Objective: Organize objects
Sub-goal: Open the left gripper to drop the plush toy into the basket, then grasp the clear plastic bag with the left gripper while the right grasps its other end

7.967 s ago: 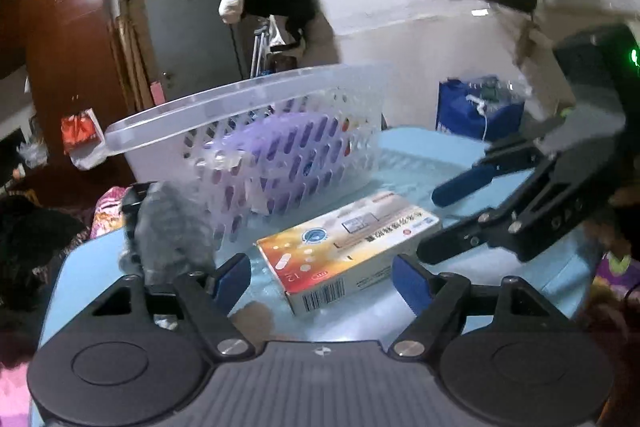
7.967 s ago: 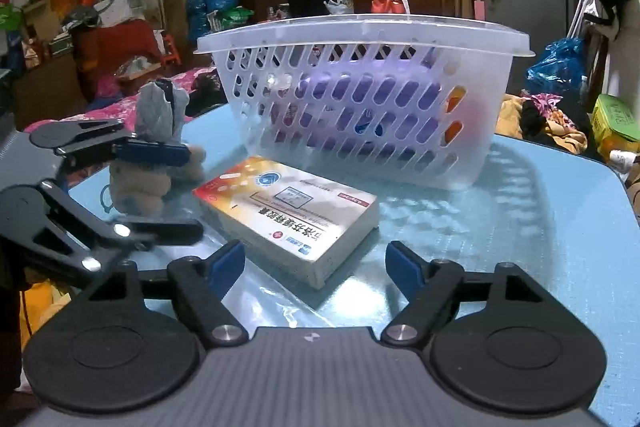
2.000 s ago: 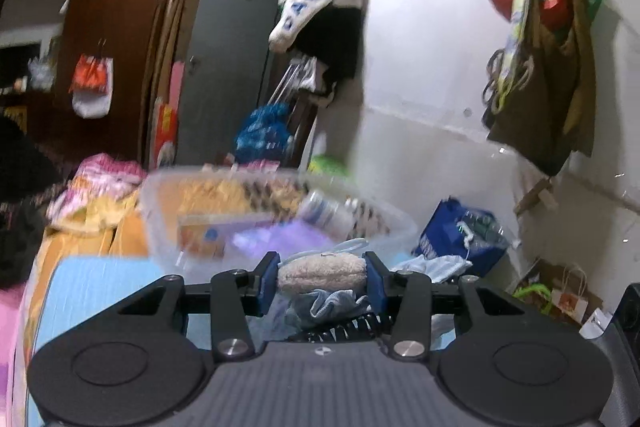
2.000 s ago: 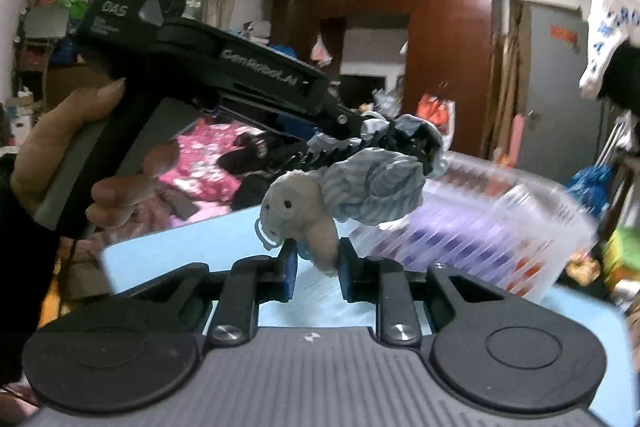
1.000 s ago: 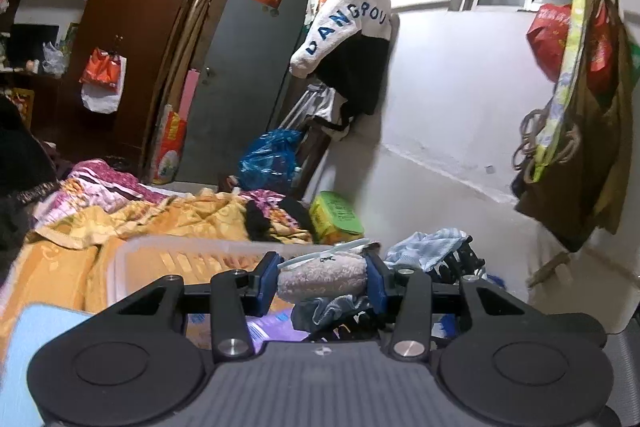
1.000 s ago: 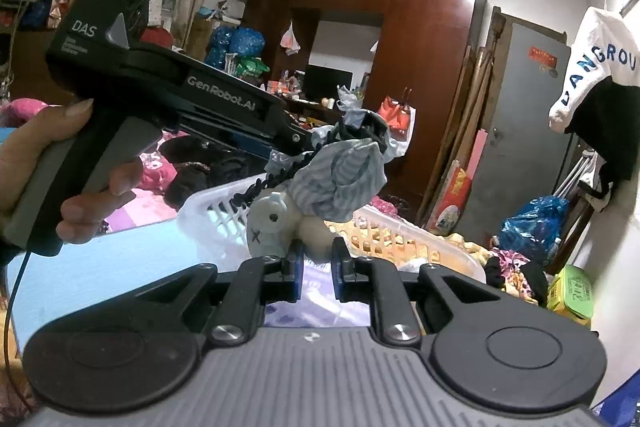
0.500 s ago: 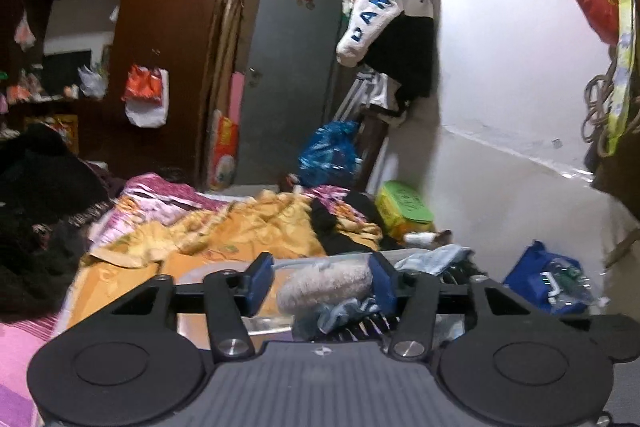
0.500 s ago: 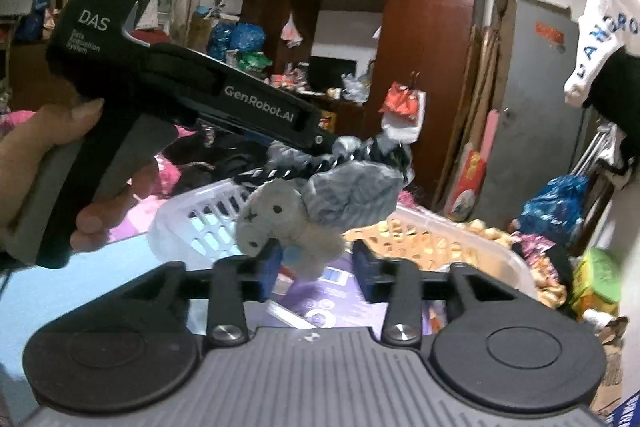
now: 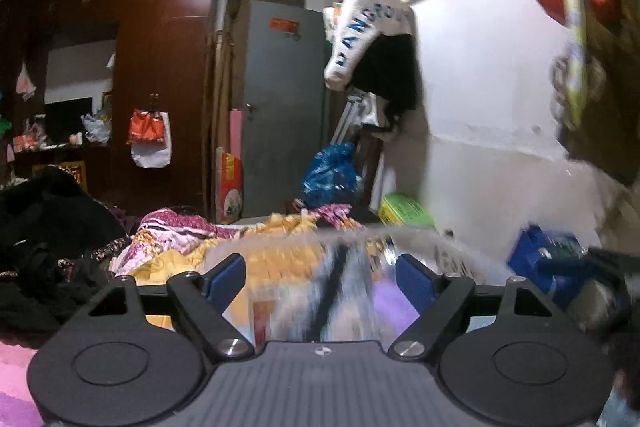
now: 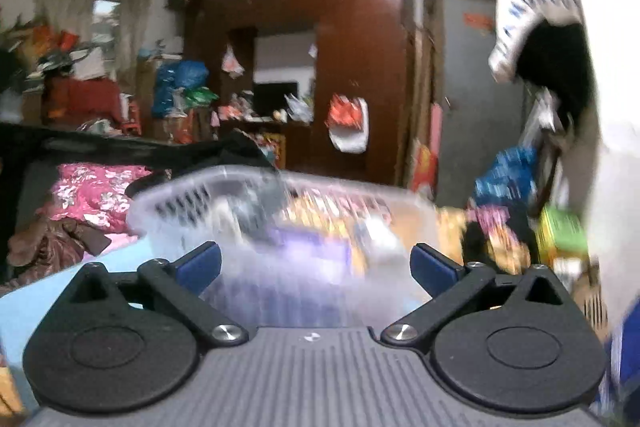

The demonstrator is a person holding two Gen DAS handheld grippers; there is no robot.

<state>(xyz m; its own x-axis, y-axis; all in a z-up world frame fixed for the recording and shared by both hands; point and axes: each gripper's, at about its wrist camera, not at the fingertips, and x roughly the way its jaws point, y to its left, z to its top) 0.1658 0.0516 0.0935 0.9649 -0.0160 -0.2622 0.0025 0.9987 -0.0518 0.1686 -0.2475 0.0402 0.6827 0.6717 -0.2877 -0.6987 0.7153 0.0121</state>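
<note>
My left gripper (image 9: 320,277) is open and empty, above the clear plastic basket (image 9: 436,247). A blurred grey striped plush toy (image 9: 340,291) shows between its fingers, falling into the basket. My right gripper (image 10: 316,267) is open and empty, just in front of the basket (image 10: 176,203). The grey plush toy (image 10: 248,211) is a blur inside the basket's left part, among purple and orange items (image 10: 316,243). The left gripper's dark body (image 10: 100,151) shows at the left in the right wrist view.
The light blue table (image 10: 60,291) lies under the basket. Behind are a dark wooden wardrobe (image 9: 160,67), a grey door (image 9: 280,107), piled clothes (image 9: 48,227) at left and a white wall (image 9: 500,127) with hanging bags at right.
Both grippers have opened and let go of the plush toy, which has dropped into the basket. Both views have shifted and are blurred by motion.
</note>
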